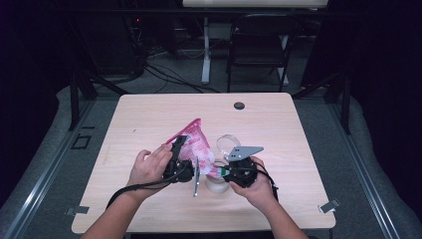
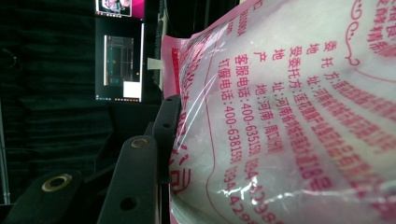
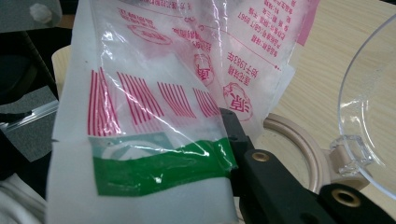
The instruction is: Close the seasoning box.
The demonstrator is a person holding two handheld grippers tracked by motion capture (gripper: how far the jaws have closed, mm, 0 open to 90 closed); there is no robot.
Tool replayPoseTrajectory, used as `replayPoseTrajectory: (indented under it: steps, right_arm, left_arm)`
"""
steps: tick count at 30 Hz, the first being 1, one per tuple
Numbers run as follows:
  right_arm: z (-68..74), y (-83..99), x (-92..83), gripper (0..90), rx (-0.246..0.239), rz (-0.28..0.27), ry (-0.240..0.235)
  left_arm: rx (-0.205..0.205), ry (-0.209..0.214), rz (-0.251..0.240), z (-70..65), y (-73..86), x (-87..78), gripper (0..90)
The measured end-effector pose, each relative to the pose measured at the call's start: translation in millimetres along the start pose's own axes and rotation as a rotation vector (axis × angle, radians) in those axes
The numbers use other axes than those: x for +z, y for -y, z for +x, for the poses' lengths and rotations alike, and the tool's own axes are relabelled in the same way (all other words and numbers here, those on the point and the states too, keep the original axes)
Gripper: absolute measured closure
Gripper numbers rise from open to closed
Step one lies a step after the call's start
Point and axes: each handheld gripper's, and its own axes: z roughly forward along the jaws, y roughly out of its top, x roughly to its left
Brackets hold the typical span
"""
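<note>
A pink and white plastic bag [image 1: 195, 143] of white powder hangs over the middle of the table, held between both grippers. My left gripper [image 1: 185, 152] is shut on the bag's full body [image 2: 303, 116]; one black finger [image 2: 166, 126] presses its side and the other is hidden behind it. My right gripper [image 1: 223, 172] is shut on the bag's flat, green-banded edge [image 3: 159, 170], with one finger [image 3: 240, 140] showing against the plastic. Under the bag stands a round beige jar [image 1: 217, 185], its rim [image 3: 299, 149] uncovered and its clear hinged lid [image 1: 228, 143] [image 3: 369, 102] swung back.
The wooden table [image 1: 278, 124] has a black round grommet [image 1: 239, 105] near its far edge. A folding chair [image 1: 259, 45] and a desk leg [image 1: 205, 50] stand beyond it. A lit monitor [image 2: 119, 60] shows in the dark background.
</note>
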Motion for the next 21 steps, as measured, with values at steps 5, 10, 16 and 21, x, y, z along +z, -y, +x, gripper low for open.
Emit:
replayPoseTrajectory:
  steps: [5, 10, 16, 21]
  right_arm:
    - [0.0, 0.0, 0.0, 90.0, 0.000, 0.000, 0.001]
    - [-0.2, 0.1, -0.1, 90.0, 0.000, -0.001, 0.002]
    - [-0.5, 0.1, -0.2, 90.0, 0.000, -0.002, 0.003]
    - [-0.4, 0.1, -0.2, 90.0, 0.000, -0.002, 0.004]
  left_arm:
    - [0.002, 0.000, 0.000, 0.1, -0.2, 0.2, 62.2]
    - [0.008, -0.003, 0.000, 0.8, -0.9, -0.2, 62.2]
    - [0.010, -0.004, -0.001, 1.1, -1.2, -0.1, 62.1]
    - [0.015, -0.005, -0.003, 1.6, -1.6, -0.3, 62.1]
